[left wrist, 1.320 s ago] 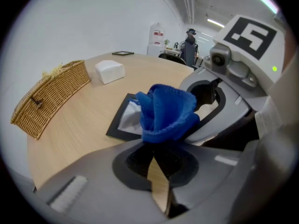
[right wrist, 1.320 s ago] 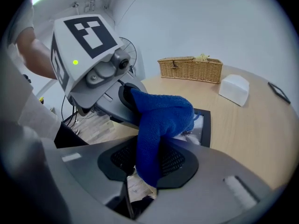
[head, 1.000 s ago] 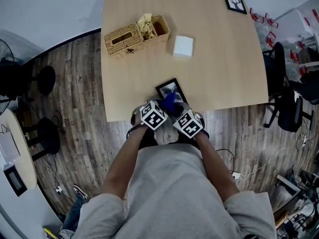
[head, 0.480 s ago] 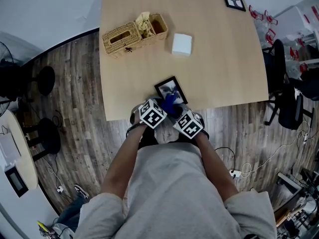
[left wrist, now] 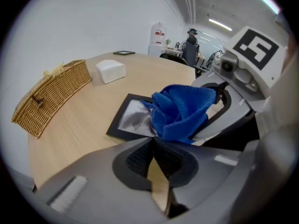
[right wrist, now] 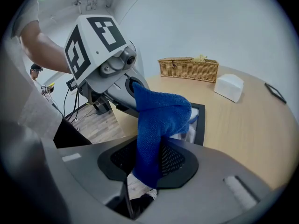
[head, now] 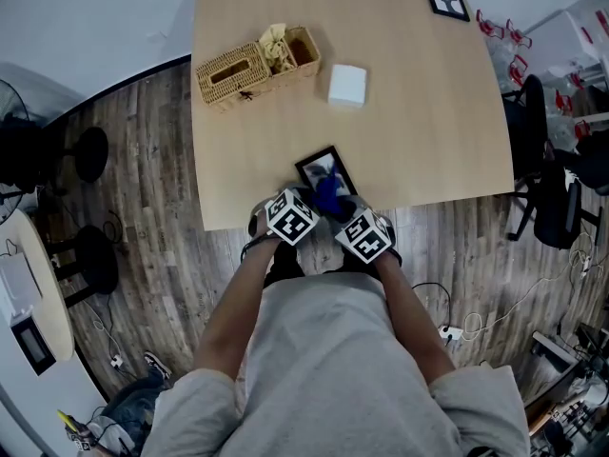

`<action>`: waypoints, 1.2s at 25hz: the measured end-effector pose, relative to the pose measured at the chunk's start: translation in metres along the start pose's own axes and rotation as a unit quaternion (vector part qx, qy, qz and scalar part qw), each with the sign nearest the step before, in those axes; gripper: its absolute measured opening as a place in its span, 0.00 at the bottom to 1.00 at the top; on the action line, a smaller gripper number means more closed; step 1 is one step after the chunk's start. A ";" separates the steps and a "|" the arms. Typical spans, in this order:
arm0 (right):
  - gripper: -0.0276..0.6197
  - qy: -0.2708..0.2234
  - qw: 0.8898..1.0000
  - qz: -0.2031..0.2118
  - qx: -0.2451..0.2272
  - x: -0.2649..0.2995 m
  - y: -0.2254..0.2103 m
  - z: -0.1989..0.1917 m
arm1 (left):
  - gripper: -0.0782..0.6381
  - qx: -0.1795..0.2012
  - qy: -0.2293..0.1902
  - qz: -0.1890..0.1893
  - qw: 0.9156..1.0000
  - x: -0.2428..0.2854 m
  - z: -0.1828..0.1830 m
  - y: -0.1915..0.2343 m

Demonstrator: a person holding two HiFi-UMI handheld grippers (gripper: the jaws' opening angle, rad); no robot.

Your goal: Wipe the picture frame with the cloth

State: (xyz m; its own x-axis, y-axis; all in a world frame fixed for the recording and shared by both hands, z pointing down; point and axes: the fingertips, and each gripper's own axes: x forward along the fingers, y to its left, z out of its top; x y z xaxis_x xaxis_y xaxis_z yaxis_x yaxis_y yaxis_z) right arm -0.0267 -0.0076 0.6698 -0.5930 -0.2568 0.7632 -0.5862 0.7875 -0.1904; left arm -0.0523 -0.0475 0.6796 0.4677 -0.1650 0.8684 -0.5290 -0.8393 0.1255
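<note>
Though masked by marker cubes (head: 290, 217) in the head view, shown plainly in the gripper views: right hand-held gripper (right wrist: 148, 148) pinching blue cloth (right wrist: 161, 113) over frame (left wrist: 130, 121) lying flat at worktop (head: 419, 112) near edge; left hand-held gripper (left wrist: 153, 143) pressed together, empty.

— What's the room like?
— Plank floor (head: 143, 160), a pale wooden table (head: 419, 112) with rounded corners, and a white wall (left wrist: 84, 22) behind it.
— Other furniture?
— A black office chair (head: 538, 198) on the right, two black stools (head: 88, 152) on the left, and a white table (head: 48, 298) beyond them. Strip lights (left wrist: 219, 24) run overhead.
</note>
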 end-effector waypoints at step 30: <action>0.21 -0.015 1.000 0.004 -0.009 -0.028 -0.048 -0.009 | 0.18 -0.029 0.006 0.027 0.999 0.001 0.000 0.002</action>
State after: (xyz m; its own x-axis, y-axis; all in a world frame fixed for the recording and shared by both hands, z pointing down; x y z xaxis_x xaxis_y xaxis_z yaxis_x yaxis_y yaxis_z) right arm 0.0231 -0.0333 0.6626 -0.6138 -0.2668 0.7430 -0.5713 0.7996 -0.1848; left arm -0.0532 -0.0494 0.6809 0.4290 -0.2018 0.8805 -0.5931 -0.7981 0.1061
